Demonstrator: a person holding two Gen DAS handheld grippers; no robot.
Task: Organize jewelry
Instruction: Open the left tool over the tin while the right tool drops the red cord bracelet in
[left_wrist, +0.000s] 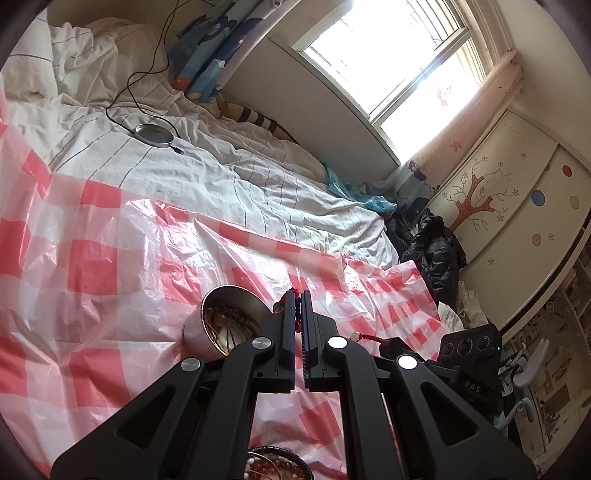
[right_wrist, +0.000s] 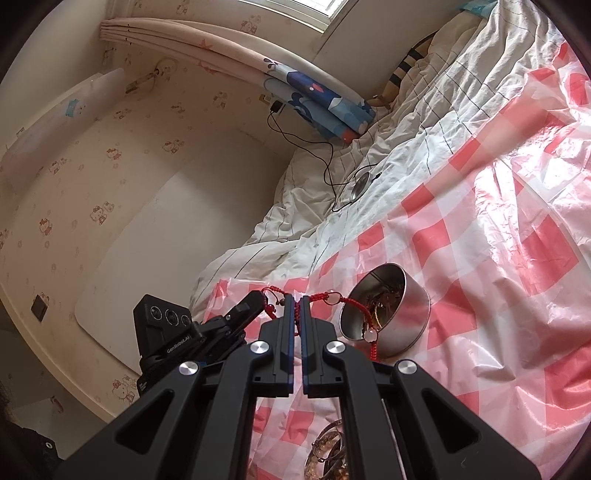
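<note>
A red cord bracelet (right_wrist: 325, 297) is stretched between both grippers above the red-and-white checked plastic sheet (left_wrist: 110, 266). My left gripper (left_wrist: 298, 295) is shut on one end of the red cord (left_wrist: 291, 295). My right gripper (right_wrist: 298, 300) is shut on the other part, and a pale bead (right_wrist: 371, 334) dangles from the cord. In the right wrist view the left gripper (right_wrist: 258, 295) is at the left. In the left wrist view the right gripper (left_wrist: 393, 341) is at the right. A round metal tin (right_wrist: 391, 314), also (left_wrist: 218, 328), lies tilted on the sheet with jewelry inside.
A heap of bead bracelets (left_wrist: 277, 465), also (right_wrist: 328, 454), lies under the grippers. Behind the sheet is a rumpled white duvet (left_wrist: 207, 158) with a round disc and black cable (left_wrist: 154, 133). A black jacket (left_wrist: 432, 247) and a wardrobe (left_wrist: 509, 206) stand to the right.
</note>
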